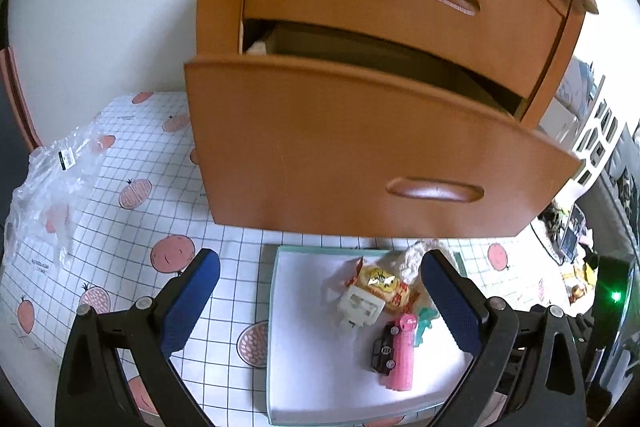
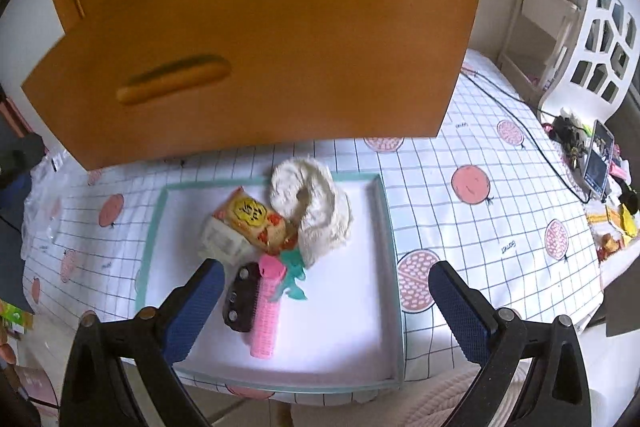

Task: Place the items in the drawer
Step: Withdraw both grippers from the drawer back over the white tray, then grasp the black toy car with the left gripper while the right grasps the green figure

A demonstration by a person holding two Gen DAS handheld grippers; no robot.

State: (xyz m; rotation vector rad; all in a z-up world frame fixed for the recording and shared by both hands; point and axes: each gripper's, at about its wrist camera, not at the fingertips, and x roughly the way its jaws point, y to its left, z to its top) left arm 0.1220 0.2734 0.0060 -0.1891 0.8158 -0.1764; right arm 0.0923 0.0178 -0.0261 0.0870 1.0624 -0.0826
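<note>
Both tongs [image 1: 320,291] [image 2: 326,301] spread above tray [image 2: 384,227].

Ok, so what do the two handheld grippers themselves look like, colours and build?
Both look alike: the left gripper and right gripper each have two black, angular plastic arms with silver round pivot bolts, tipped with blue fingers whose pads carry a fine cross-hatched texture. No cables, markings or sleeves show.
</note>
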